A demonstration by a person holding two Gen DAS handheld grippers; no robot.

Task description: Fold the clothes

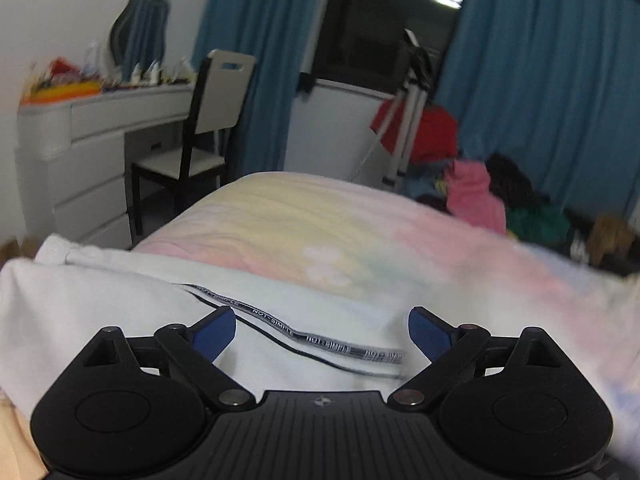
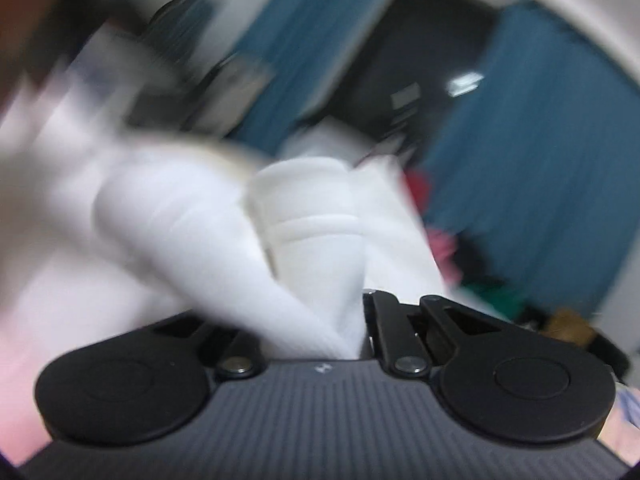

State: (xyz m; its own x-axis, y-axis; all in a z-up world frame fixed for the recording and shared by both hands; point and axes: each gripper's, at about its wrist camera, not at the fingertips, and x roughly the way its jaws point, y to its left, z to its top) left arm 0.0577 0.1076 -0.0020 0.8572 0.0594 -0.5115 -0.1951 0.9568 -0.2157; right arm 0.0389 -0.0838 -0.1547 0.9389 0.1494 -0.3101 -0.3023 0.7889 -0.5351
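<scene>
1. Fabric first: I see the white garment (image 1: 120,312) spread on the bed (image 1: 320,224), its printed black stripe (image 1: 304,336) running between my left gripper's blue pads (image 1: 214,332).
2. My left gripper (image 1: 322,332) hangs just over that cloth, jaws spread wide, nothing between them.
3. My right gripper (image 2: 340,320) has its jaws pinched narrow on a bunched fold of the white garment (image 2: 312,236) — the cloth rises up from the grip, badly blurred.
4. Beyond the bed I make out a clothes pile (image 1: 500,196), blue curtains (image 1: 540,80), a tripod (image 1: 408,120), a chair (image 1: 200,132) and a white dresser (image 1: 88,152).
</scene>
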